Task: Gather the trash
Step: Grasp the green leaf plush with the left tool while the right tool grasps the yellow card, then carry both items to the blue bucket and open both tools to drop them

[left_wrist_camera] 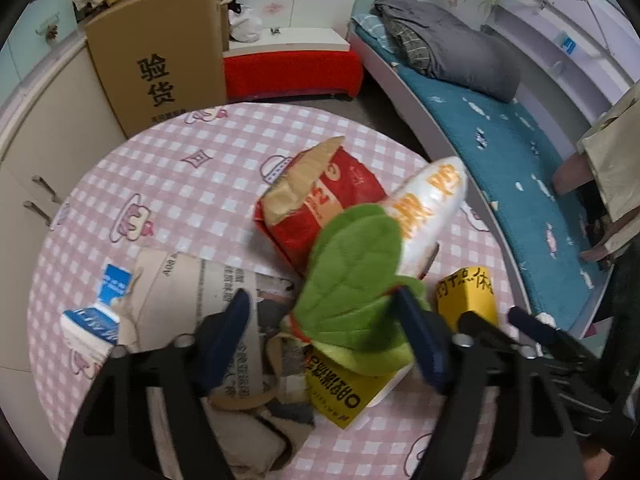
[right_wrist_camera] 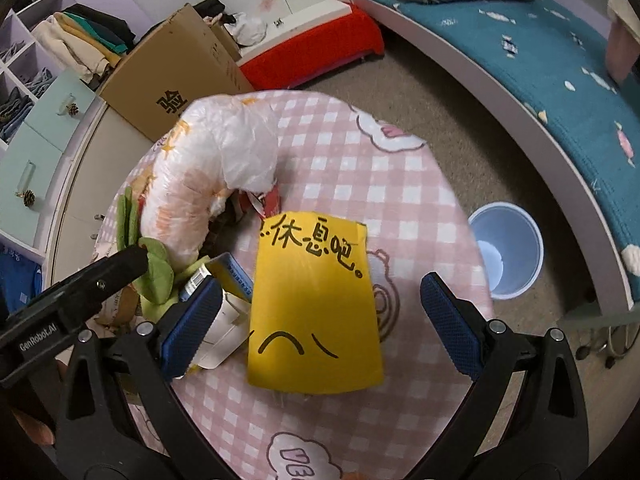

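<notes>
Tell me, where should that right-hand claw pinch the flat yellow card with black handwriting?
Probably across its two long side edges, coming straight down from above. The yellow card lies flat on the pink checked tablecloth, and the open right gripper already straddles it, one pad on each side. A white box crowds its left edge, so that pad has little room.

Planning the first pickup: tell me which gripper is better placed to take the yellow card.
Right. The right gripper hangs open with its pads straddling the yellow card. The left gripper sits over the green plush leaf instead.
</notes>
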{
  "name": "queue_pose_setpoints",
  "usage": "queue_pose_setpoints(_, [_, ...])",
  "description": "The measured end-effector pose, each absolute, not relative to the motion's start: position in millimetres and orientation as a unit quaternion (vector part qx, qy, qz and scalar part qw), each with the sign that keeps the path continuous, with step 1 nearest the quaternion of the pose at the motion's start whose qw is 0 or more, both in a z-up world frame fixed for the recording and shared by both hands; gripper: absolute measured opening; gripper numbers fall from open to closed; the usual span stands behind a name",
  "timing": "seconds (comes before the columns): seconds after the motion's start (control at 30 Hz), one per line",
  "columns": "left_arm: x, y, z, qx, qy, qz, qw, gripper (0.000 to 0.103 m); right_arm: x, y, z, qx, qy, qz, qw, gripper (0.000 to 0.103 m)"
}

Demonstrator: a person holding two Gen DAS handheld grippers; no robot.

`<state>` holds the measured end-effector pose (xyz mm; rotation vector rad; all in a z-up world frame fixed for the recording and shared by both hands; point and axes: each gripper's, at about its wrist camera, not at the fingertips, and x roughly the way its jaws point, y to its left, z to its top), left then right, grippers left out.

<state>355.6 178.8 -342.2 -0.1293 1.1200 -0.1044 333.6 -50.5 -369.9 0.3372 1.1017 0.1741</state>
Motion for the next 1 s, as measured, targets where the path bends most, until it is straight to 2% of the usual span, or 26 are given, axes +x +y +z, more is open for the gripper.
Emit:
queue_pose_setpoints(0.03, [357.1, 179.8, -343.5, -0.067, 0.533, -0.055, 0.842, 0.061, 334.7, -49.8, -371.1, 0.16, 0.522, 0.081, 0.834, 0.097])
queue_pose_setpoints(0.07, [358.6, 180.5, -344.6, -0.069, 0.535, -0.06, 0.84, 0.05, 336.3, -49.1, -372.6, 0.162, 0.523, 0.08, 0.833, 0.097])
queue_pose_setpoints(0.17, [359.2, 185.1, -345.3, -0.072, 0.537, -0.062, 0.838, 0.032, 340.4, -45.2, -376.0, 0.165, 0.529, 0.082, 0.828, 0.097])
queue_pose_setpoints(0.23, [356.8, 193.3, -343.4, -0.092, 0.536, -0.061, 0.837, 0.026, 341.9, -42.6, -378.4, 0.161, 0.534, 0.082, 0.826, 0.094])
queue_pose_setpoints(0.27, [354.2, 197.9, -341.1, -0.104, 0.534, -0.062, 0.837, 0.02, 342.4, -42.0, -380.4, 0.16, 0.537, 0.082, 0.824, 0.09])
queue_pose_setpoints(0.3, [352.2, 200.5, -339.3, -0.11, 0.532, -0.062, 0.837, 0.014, 342.3, -42.2, -381.9, 0.16, 0.54, 0.082, 0.823, 0.081])
queue_pose_setpoints(0.33, [348.5, 204.4, -336.0, -0.118, 0.527, -0.06, 0.839, 0.013, 343.7, -40.2, -381.8, 0.154, 0.542, 0.079, 0.822, 0.079])
queue_pose_setpoints(0.37, [346.2, 206.9, -334.2, -0.123, 0.526, -0.06, 0.839, 0.012, 343.8, -38.7, -380.5, 0.144, 0.544, 0.077, 0.823, 0.071])
queue_pose_setpoints(0.4, [343.6, 208.5, -331.8, -0.127, 0.526, -0.061, 0.839, 0.01, 343.9, -37.8, -379.3, 0.139, 0.546, 0.076, 0.823, 0.058])
queue_pose_setpoints(0.5, [334.9, 214.7, -318.2, -0.14, 0.511, -0.054, 0.846, 0.008, 342.7, -37.0, -373.9, 0.133, 0.55, 0.083, 0.82, 0.045])
queue_pose_setpoints(0.67, [320.7, 208.4, -283.0, -0.136, 0.483, -0.042, 0.864, 0.008, 334.4, -36.6, -354.1, 0.117, 0.541, 0.098, 0.827, 0.04])
queue_pose_setpoints(1.0, [302.3, 159.9, -187.8, -0.135, 0.411, -0.077, 0.898, 0.008, 315.7, -102.1, -277.4, 0.21, 0.492, 0.135, 0.834, 0.04])
